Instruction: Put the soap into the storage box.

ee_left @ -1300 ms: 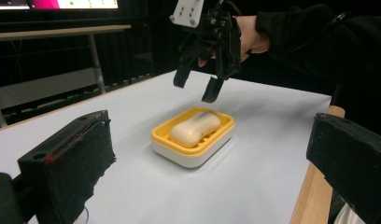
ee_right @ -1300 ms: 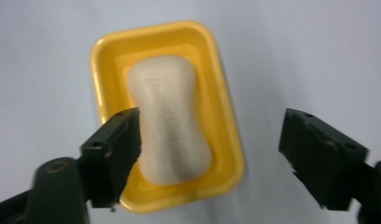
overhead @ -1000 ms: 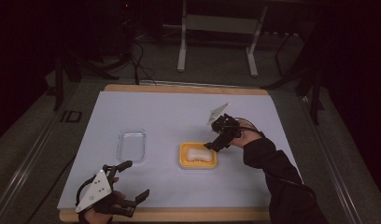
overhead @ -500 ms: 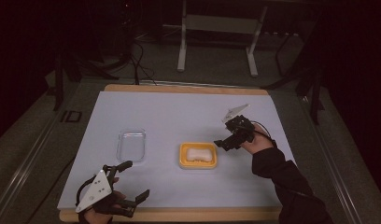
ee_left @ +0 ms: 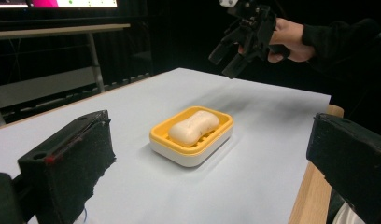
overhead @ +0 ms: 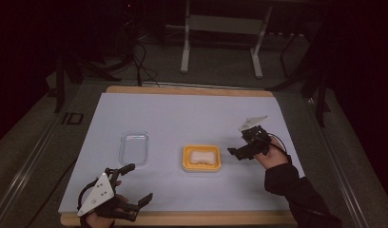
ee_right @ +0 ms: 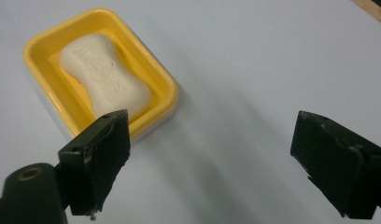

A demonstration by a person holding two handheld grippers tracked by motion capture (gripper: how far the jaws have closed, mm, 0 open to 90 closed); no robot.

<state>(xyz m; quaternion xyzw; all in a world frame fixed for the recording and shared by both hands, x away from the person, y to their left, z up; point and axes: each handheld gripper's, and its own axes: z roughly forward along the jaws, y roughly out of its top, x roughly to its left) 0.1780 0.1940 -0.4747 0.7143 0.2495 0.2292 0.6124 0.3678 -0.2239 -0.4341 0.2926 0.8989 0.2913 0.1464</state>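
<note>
A white bar of soap (overhead: 202, 157) lies in a yellow soap dish (overhead: 186, 159) near the middle of the white table. My right gripper (overhead: 237, 146) hovers just right of the dish, open and holding nothing. In the right gripper view its jaws stand wide apart over bare table, with the soap (ee_right: 104, 77) and dish (ee_right: 165, 88) up to the left. At the front left edge my left gripper (overhead: 139, 183) rests open and holds nothing. The left gripper view looks across at the soap (ee_left: 193, 127), the dish (ee_left: 188, 154) and the right gripper (ee_left: 228, 58) beyond.
A clear plastic tray (overhead: 134, 147) lies flat to the left of the dish. The table's wooden front edge (overhead: 206, 218) runs just behind the left gripper. Dark stands and cables sit beyond the far edge.
My right gripper has drawn back to the right, from the dish's right edge to open table beside it. The left gripper and the soap have stayed put.
</note>
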